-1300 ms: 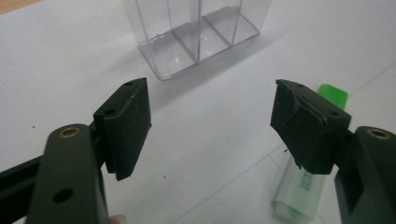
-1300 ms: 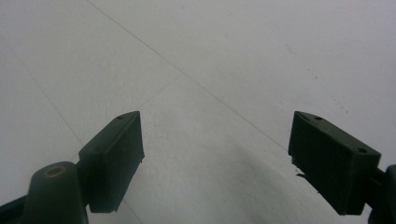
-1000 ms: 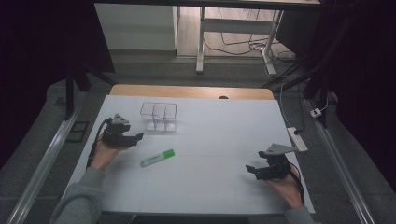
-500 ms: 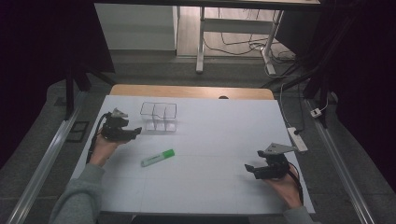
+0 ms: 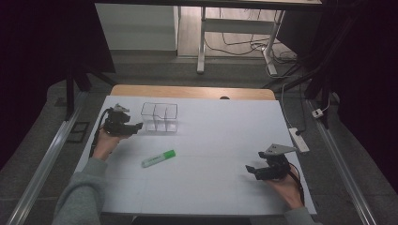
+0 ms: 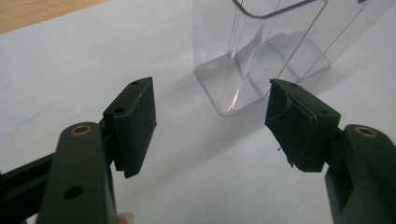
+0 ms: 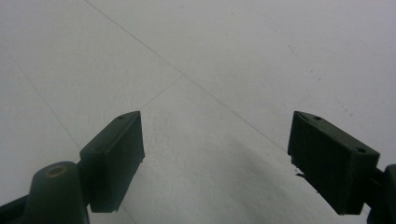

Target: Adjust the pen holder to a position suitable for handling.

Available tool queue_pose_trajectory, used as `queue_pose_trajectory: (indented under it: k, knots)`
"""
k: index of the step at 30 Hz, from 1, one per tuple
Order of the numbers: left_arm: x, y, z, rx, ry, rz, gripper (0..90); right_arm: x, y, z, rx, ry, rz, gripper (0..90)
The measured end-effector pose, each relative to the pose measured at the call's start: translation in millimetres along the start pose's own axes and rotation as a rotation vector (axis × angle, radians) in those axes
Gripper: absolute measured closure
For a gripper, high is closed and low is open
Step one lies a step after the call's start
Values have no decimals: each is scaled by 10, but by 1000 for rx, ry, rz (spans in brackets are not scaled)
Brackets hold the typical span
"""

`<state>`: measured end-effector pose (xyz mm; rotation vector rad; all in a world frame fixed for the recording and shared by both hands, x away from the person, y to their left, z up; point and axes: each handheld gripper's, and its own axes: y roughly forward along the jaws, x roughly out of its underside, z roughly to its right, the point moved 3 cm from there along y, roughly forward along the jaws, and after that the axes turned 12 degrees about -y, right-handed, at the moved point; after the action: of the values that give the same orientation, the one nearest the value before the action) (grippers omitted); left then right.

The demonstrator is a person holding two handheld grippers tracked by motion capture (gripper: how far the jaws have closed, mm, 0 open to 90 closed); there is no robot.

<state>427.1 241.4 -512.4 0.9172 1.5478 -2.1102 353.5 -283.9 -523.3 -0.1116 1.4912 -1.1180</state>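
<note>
Clear divided container (image 5: 159, 117) sits empty, just beyond wide-open left tool (image 6: 210, 121).

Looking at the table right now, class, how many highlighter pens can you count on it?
1. A single green highlighter lies flat on the white table, nearer the left gripper and in front of the clear organiser, touching neither.

Grey knit sleeve (image 5: 77, 197) on left forearm, black two-jaw left gripper (image 6: 210, 126) with brass-ringed screw holes, black right gripper (image 5: 253, 169) topped by grey three-cornered plate (image 5: 278, 149).
</note>
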Motion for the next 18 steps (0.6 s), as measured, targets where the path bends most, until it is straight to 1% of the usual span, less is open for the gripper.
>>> queue_pose_trajectory:
  k: [3,5,8,9,10,11,12,14,15,16,18]
  knots:
    - [-24,11,-13,0,-3,11,342,-7,3,-3,-2,-1,2,178]
    - [-34,13,-36,-4,-15,19,349,-11,8,-5,-1,-4,3,179]
    - [-27,13,-66,-14,-19,28,397,-8,13,-6,1,-3,0,179]
    - [-26,16,-73,-19,-16,32,397,-4,14,-4,3,-1,-4,179]
    - [-26,18,-80,-22,-16,37,445,2,14,1,3,4,-6,179]
    - [-28,18,-89,-22,-18,43,445,2,14,1,3,4,-6,179]
    - [-35,20,-104,-28,-22,58,499,4,16,8,3,5,-3,179]
    - [-40,23,-111,-29,-23,66,558,8,18,11,2,5,-4,180]
    - [-45,29,-114,-27,-26,73,558,8,18,11,2,5,-4,180]
    - [-55,47,-114,-26,-27,85,610,13,22,12,2,5,-8,180]
    - [-61,75,-99,-20,-25,88,645,15,23,12,2,6,-10,180]
